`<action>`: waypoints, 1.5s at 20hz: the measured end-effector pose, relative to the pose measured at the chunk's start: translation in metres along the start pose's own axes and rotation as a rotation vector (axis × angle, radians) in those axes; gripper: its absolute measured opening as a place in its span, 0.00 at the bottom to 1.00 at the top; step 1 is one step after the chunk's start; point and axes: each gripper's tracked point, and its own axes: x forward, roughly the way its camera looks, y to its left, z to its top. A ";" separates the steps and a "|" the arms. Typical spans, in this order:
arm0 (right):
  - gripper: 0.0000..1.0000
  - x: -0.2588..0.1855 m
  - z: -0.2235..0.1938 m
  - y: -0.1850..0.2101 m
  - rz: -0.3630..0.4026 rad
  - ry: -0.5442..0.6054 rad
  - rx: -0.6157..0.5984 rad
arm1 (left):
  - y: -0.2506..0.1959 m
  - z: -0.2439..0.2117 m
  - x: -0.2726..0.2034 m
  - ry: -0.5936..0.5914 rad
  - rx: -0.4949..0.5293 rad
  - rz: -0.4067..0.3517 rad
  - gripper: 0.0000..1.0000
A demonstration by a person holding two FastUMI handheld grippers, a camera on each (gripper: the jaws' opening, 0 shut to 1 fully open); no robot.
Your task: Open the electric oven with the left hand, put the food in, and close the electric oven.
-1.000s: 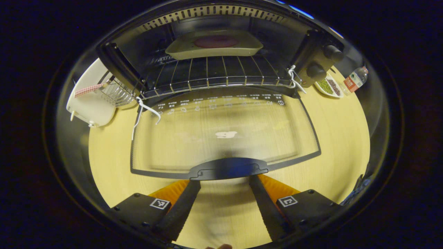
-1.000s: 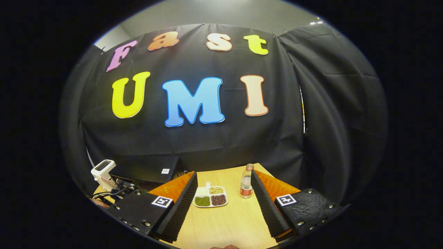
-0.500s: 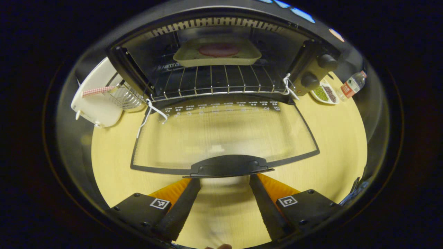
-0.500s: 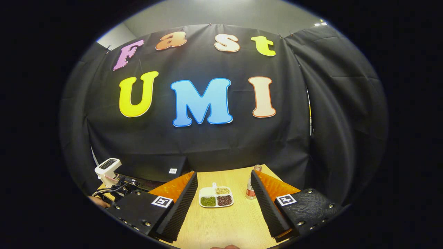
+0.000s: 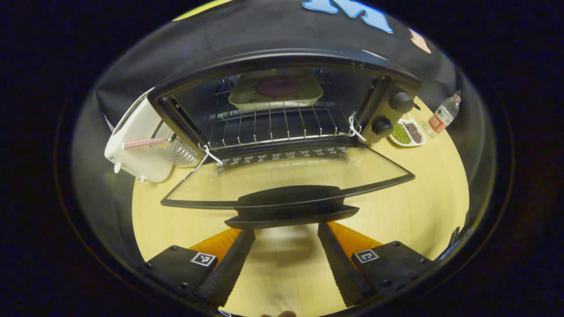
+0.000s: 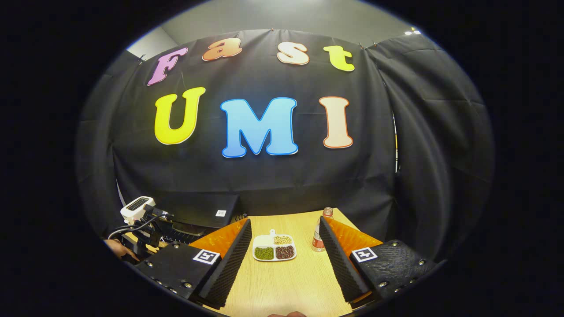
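Open oven (image 5: 282, 114), tray of food (image 5: 275, 90) on its rack. Door handle (image 5: 291, 211) just beyond spread left gripper (image 5: 285, 240). Right gripper (image 6: 284, 244) spread over bare table (image 6: 286, 281).

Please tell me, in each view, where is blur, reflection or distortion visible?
Left gripper view: the oven door handle looks smeared and doubled by motion; the glass door shows the tabletop through it; fisheye bends the oven's top edge. Right gripper view: sharp, the divided dish crisp, the wall cloth bowed.
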 end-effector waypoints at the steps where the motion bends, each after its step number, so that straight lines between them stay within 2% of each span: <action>1: 0.93 0.001 -0.001 -0.002 -0.001 0.001 -0.002 | 0.001 0.003 -0.001 -0.006 -0.003 0.005 1.00; 3: 0.93 0.003 0.000 -0.004 -0.004 0.000 -0.006 | 0.004 0.010 -0.002 -0.017 -0.011 0.014 0.94; 4: 0.93 0.003 0.001 -0.005 -0.004 -0.001 -0.007 | 0.005 0.015 -0.003 -0.028 -0.010 0.021 0.98; 8: 0.93 0.005 0.000 -0.010 0.006 0.006 -0.013 | 0.010 0.037 -0.013 -0.099 -0.008 0.060 1.00; 9: 0.93 0.006 -0.001 -0.011 0.012 0.009 -0.015 | 0.010 0.042 -0.018 -0.122 -0.017 0.067 0.98; 11: 0.93 0.007 0.000 -0.015 0.021 0.009 -0.017 | 0.016 0.058 -0.030 -0.176 -0.013 0.105 1.00; 12: 0.93 0.008 0.003 -0.016 0.026 0.004 -0.018 | 0.017 0.066 -0.039 -0.216 -0.003 0.127 0.98; 14: 0.93 0.010 0.009 -0.017 0.044 -0.007 -0.020 | 0.009 0.081 -0.062 -0.315 -0.008 0.138 0.98; 15: 0.93 0.012 0.013 -0.017 0.056 -0.017 -0.018 | 0.000 0.094 -0.080 -0.386 -0.028 0.124 1.00; 16: 0.93 0.012 0.021 -0.016 0.067 -0.029 -0.016 | -0.006 0.104 -0.103 -0.465 -0.052 0.105 0.98; 18: 0.93 0.012 0.038 -0.012 0.093 -0.061 -0.014 | -0.023 0.126 -0.165 -0.638 -0.081 0.087 1.00; 22: 0.93 0.000 0.086 -0.002 0.153 -0.151 0.006 | -0.045 0.150 -0.312 -0.995 -0.112 0.148 0.98; 24: 0.93 -0.008 0.108 0.003 0.184 -0.188 0.024 | -0.060 0.140 -0.359 -1.056 -0.137 0.140 0.98; 28: 0.93 -0.023 0.138 0.015 0.205 -0.231 0.045 | -0.065 0.135 -0.411 -1.098 -0.161 0.093 1.00; 29: 0.93 -0.027 0.140 0.017 0.198 -0.238 0.048 | -0.060 0.136 -0.413 -1.103 -0.163 0.082 0.92; 30: 0.93 -0.029 0.141 0.019 0.188 -0.238 0.046 | -0.056 0.137 -0.415 -1.102 -0.156 0.074 1.00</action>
